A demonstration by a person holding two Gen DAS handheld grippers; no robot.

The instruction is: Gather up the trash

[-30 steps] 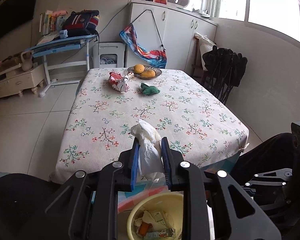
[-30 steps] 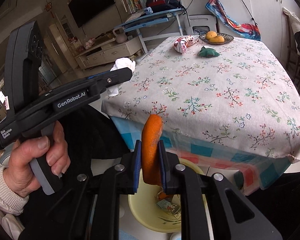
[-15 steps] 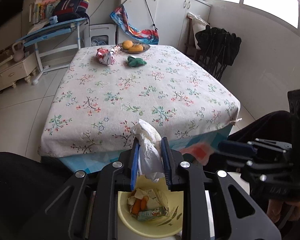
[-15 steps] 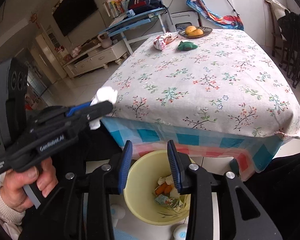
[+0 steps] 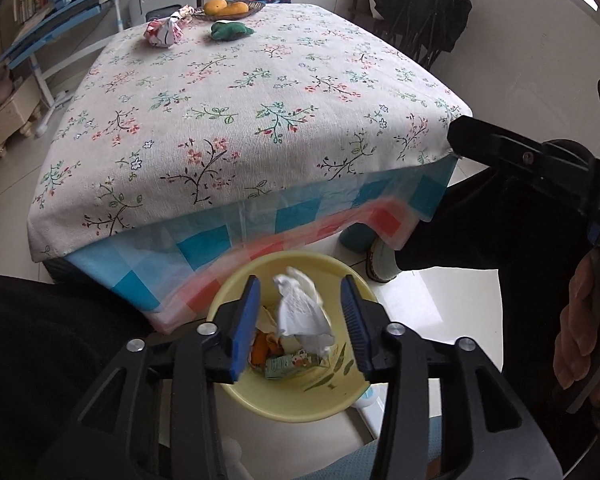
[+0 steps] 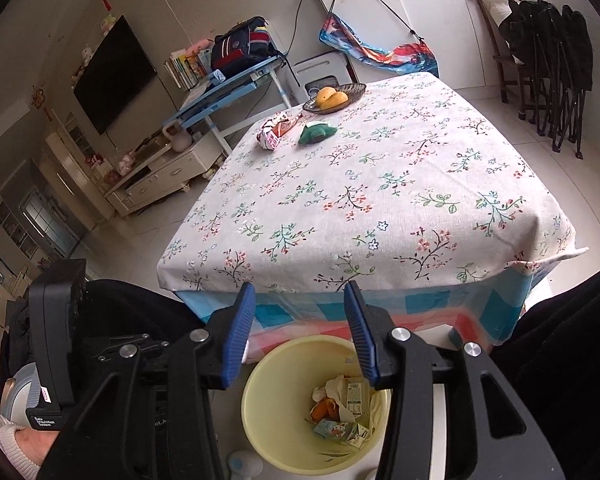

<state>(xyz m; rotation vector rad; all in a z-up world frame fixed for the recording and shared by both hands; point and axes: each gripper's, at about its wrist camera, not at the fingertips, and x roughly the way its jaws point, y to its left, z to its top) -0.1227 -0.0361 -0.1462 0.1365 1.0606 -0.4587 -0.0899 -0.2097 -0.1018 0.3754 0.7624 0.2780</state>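
A yellow bin (image 5: 336,404) stands on the floor by the table's near edge, holding orange peel (image 6: 324,408) and small cartons (image 6: 340,430). My left gripper (image 5: 300,282) hangs just above it, jaws opening. A crumpled white tissue (image 5: 302,314) sits loose between the blue pads (image 5: 244,324) without touching them, dropping into the bin. My right gripper (image 6: 299,286) is also over the bin (image 6: 260,416), jaws opening with nothing between them. On the far end of the table lie a crumpled red-and-white wrapper (image 5: 164,32) and a green scrap (image 5: 230,30).
A floral cloth covers the table (image 5: 260,120). A plate of fruit (image 6: 332,98) sits at its far edge. Dark-trousered legs flank the bin on both sides. A chair hung with black coats (image 6: 548,60) stands at the right, a blue desk (image 6: 228,88) behind the table.
The left gripper tilted down over the bin and opened, letting go of the tissue. The right gripper opened, dropped the orange peel into the bin and has spread wider.
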